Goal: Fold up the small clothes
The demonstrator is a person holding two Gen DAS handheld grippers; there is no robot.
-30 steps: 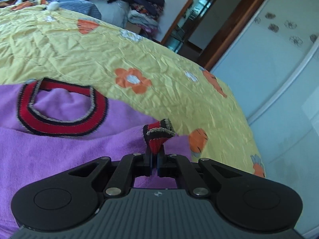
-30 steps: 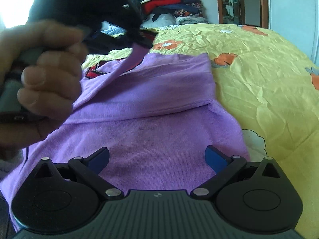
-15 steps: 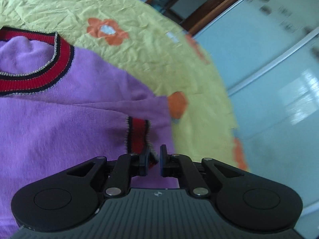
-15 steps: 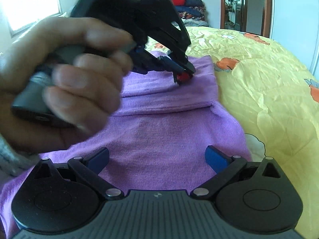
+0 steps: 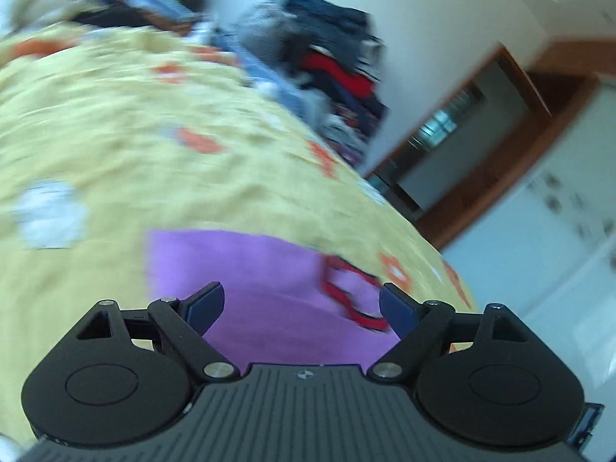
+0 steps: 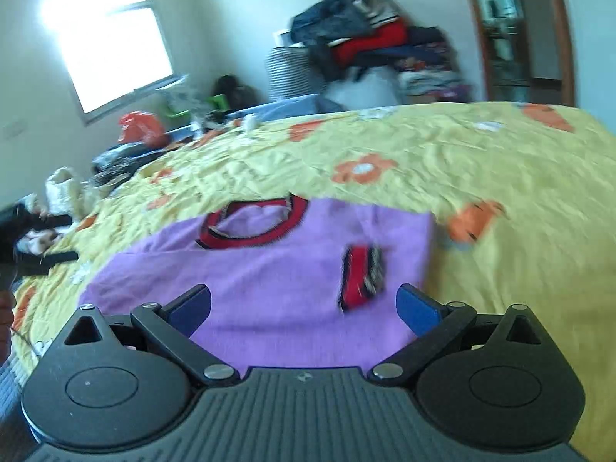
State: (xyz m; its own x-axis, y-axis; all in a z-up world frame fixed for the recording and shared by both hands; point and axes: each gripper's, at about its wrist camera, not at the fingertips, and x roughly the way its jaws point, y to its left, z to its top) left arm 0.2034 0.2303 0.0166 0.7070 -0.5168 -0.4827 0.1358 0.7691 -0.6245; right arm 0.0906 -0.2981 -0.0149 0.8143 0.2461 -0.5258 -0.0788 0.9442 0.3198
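A small purple sweater (image 6: 269,288) with a red and black collar (image 6: 250,227) lies flat on the yellow flowered bedspread (image 6: 500,161). One sleeve is folded across the body, its red cuff (image 6: 360,273) resting on top. My right gripper (image 6: 304,306) hovers open over the sweater's near part with nothing between its fingers. In the blurred left wrist view my left gripper (image 5: 302,306) has its jaws opening and empty, above the sweater (image 5: 250,281) with the collar (image 5: 346,296) to its right.
A heap of clothes (image 6: 365,46) is piled against the far wall. Bags and clutter (image 6: 134,131) line the bed's far left edge under a bright window (image 6: 111,38). A wooden door frame (image 5: 500,161) and pale wardrobe doors stand to the right.
My left gripper laid the sleeve cuff on the sweater, let go and swung away to the left, its jaws spreading wide. The right gripper pulled back and rose a little.
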